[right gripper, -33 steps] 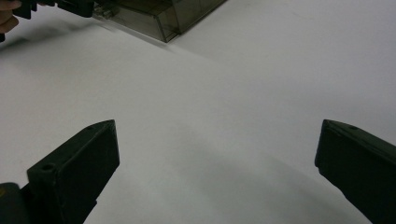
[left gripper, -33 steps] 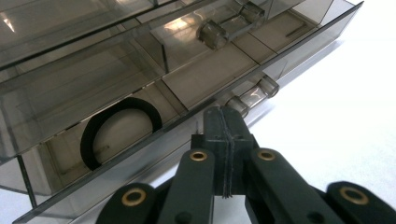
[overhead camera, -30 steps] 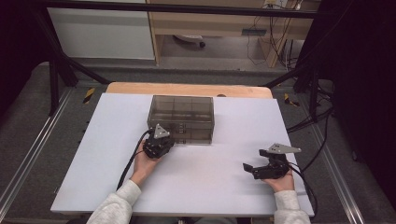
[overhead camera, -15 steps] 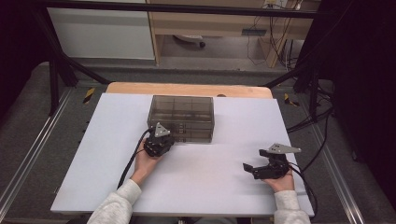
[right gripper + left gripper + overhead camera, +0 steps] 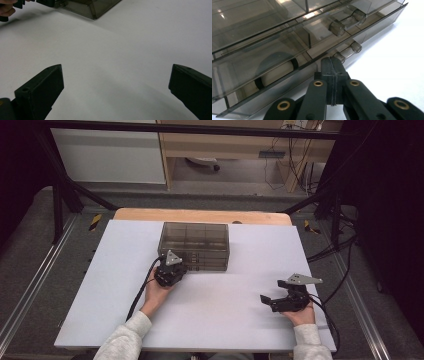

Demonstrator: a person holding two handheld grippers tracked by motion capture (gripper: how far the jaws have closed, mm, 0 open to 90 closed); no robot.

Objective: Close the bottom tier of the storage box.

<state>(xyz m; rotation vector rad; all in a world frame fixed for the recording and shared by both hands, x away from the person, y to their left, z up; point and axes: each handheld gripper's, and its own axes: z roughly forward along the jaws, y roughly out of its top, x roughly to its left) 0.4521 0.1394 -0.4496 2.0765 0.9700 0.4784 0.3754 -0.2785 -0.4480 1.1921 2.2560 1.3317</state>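
**At the front of the drawer box, one claw shut, one claw wide**

Nearest the person, well off to the right of the drawer box [image 5: 194,246], the right claw [image 5: 116,82] sits low over the white counter [image 5: 100,320] with its jaws spread wide and nothing in them. Closer to the box, the left claw [image 5: 331,72] is clenched tight, jaw against jaw, with its tip right at the box's front, by a low drawer's knob [image 5: 340,57]. I cannot tell if it touches the knob.

The box stands past the middle of the counter, toward its far edge. It is smoky see-through plastic, so it is likely light, hard and slippery, and it may slide when a drawer is pulled. The little knobs look like the best place to grab. A white roll with dark ends [image 5: 277,72] lies inside a drawer.
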